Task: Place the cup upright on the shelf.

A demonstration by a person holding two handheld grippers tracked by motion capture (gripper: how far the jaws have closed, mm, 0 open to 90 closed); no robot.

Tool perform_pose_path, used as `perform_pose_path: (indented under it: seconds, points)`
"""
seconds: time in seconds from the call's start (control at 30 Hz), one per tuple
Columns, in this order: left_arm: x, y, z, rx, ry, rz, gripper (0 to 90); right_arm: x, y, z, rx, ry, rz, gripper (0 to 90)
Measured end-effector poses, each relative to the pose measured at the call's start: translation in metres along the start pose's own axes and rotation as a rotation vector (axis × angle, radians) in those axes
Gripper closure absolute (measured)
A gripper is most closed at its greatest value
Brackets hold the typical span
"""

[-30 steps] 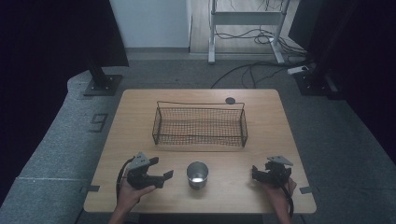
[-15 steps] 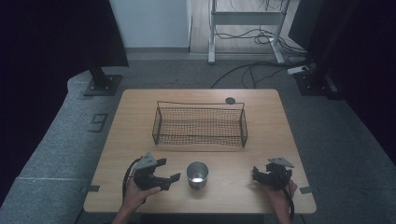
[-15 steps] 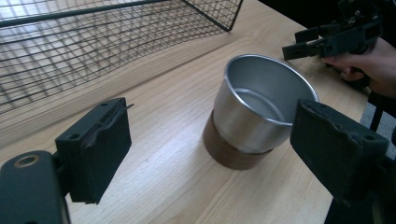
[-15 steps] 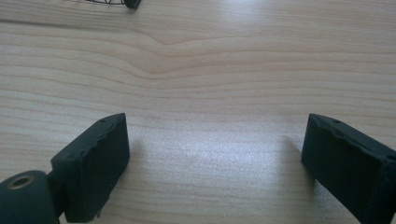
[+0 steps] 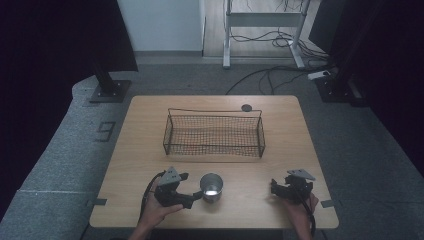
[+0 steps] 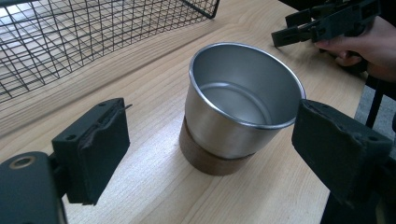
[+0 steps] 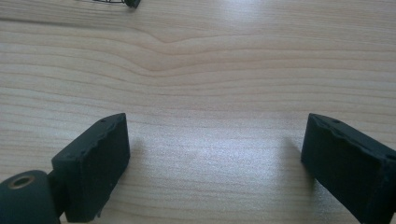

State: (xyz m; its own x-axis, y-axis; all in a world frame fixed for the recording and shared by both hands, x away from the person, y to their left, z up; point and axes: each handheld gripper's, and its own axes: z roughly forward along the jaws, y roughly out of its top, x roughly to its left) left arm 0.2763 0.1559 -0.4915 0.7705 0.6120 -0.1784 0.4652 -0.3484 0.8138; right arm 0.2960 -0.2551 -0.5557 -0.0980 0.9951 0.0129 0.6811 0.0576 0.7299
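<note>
Tabletop (image 5: pixel 150 150): cup (image 6: pixel 240 100) before left claw (image 6: pixel 210 149)

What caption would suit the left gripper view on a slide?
Open left gripper lined up on an empty metal cup standing on the wooden table, wire basket behind.

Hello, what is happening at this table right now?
A person holds a gripper in each hand. The left gripper is open, its fingers on either side of a metal cup near the table's front edge, not touching it. The right gripper is open over bare wood. A wire basket stands behind the cup.
</note>
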Motion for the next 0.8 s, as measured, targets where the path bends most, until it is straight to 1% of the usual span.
perform_pose_path:
  seconds: [0.17,0.23,0.27,0.33,0.43,0.53,0.63,0.8]
  points:
    - [-0.005,0.000,0.007,0.016,-0.006,0.009,10.8,0.000,0.000,0.000,0.000,0.001,-0.001,7.8]
    - [-0.008,0.000,0.011,0.025,-0.006,0.020,9.7,0.000,0.000,0.000,0.000,0.001,-0.001,7.7]
    - [-0.008,0.000,0.011,0.025,-0.006,0.020,9.2,0.000,0.000,0.000,0.000,0.001,-0.001,7.7]
    - [-0.011,0.000,0.017,0.040,-0.006,0.028,7.7,0.000,0.000,0.000,0.000,0.001,-0.001,7.7]
    - [-0.013,-0.001,0.021,0.051,-0.008,0.033,6.7,0.000,0.000,0.000,0.000,0.001,-0.001,7.7]
    - [-0.014,-0.001,0.023,0.052,-0.007,0.037,6.7,0.000,0.000,0.000,0.000,0.001,-0.001,7.8]
    - [-0.015,0.000,0.025,0.048,-0.016,0.030,6.7,0.000,0.000,0.000,0.000,0.001,-0.001,7.8]
    - [-0.020,0.001,0.032,0.061,-0.022,0.048,6.0,0.000,0.000,0.000,0.000,0.002,-0.002,8.0]
